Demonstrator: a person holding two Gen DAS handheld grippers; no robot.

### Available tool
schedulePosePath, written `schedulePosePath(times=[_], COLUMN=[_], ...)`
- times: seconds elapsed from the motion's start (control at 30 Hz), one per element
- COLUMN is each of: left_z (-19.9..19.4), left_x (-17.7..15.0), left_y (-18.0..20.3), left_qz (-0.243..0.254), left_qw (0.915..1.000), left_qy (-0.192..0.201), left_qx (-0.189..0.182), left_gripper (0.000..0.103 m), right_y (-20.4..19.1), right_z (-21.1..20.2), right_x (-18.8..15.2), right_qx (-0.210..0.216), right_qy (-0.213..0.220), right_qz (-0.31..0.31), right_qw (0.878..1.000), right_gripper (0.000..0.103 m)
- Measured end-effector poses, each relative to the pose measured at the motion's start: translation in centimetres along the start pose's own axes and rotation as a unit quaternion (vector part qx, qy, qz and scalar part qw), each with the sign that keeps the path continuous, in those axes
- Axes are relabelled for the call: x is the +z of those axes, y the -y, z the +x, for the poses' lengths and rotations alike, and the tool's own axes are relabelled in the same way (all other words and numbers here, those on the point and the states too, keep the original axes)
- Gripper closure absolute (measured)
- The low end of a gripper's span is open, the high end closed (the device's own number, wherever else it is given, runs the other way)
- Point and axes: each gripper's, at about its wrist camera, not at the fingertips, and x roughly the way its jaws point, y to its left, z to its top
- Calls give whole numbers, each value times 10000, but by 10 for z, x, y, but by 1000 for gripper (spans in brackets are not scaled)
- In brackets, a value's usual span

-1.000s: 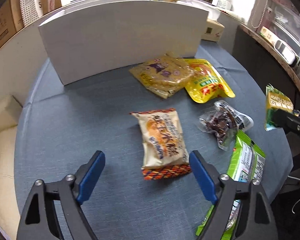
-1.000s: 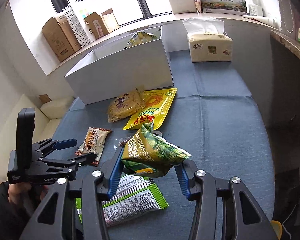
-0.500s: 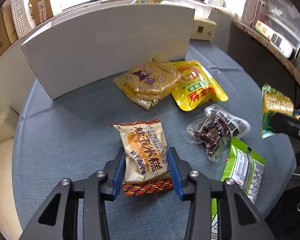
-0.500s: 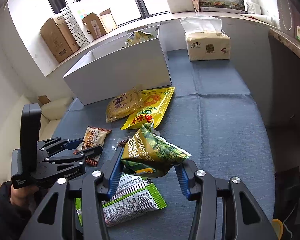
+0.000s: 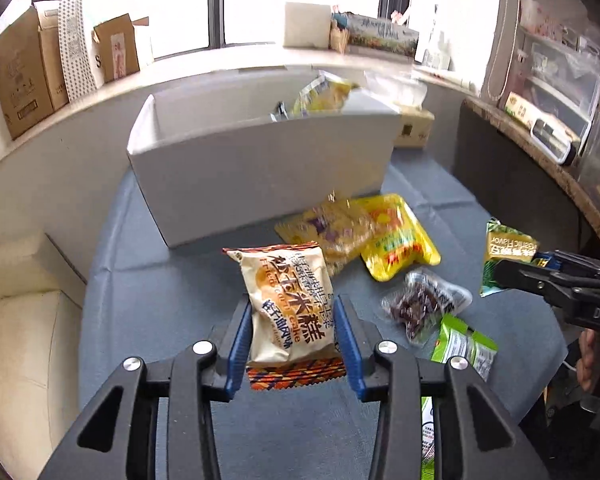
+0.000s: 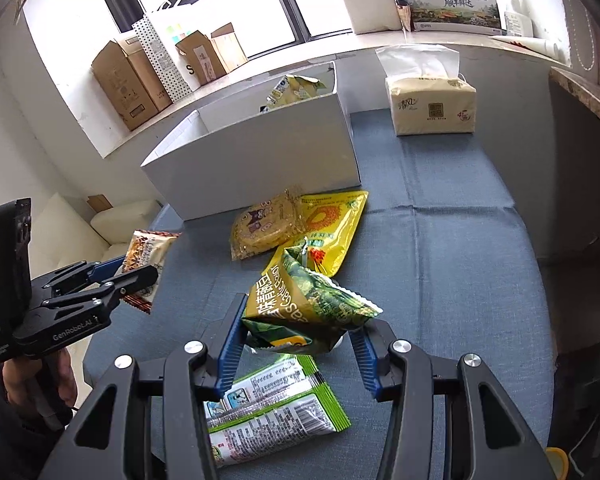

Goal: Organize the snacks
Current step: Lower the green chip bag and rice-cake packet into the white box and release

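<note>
Now, corn cake packet (image 5: 290, 304) clamped inside left hand-held gripper (image 5: 294, 334), off table (image 5: 148, 288)

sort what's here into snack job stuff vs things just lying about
Job:
left gripper holding fried corn cake pack
right gripper holding green pea bag
white bin
yellow pouch

Lying about:
tissue pack
cardboard boxes

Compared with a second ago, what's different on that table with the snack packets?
The left gripper closed its jaws on the cream corn cake packet, which had lain flat on the blue cloth, and raised it off the table toward the white box. The right gripper stayed put, still clamped on the green pea packet. The other packets on the cloth lie as before.
</note>
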Motion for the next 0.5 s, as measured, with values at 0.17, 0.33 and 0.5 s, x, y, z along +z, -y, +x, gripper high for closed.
schedulePosePath(times=[0.17,0.33,0.5], left_z=[-26,-38,2], left_x=[39,95,158], left_y=[-22,-34,-57], left_qz=[-235,-271,-303], left_qw=[9991,9973,9976], left_qy=[342,686,590], left_qx=[5,7,186], left_gripper=[59,58,58], right_y=[-17,-42,-58], right_z=[-6,5,49], right_x=[40,100,173], right_qx=[296,581,569], right_qy=[294,433,269], right_qz=[-234,-528,-631], right_qw=[9989,9960,9960], right_gripper=[50,50,50])
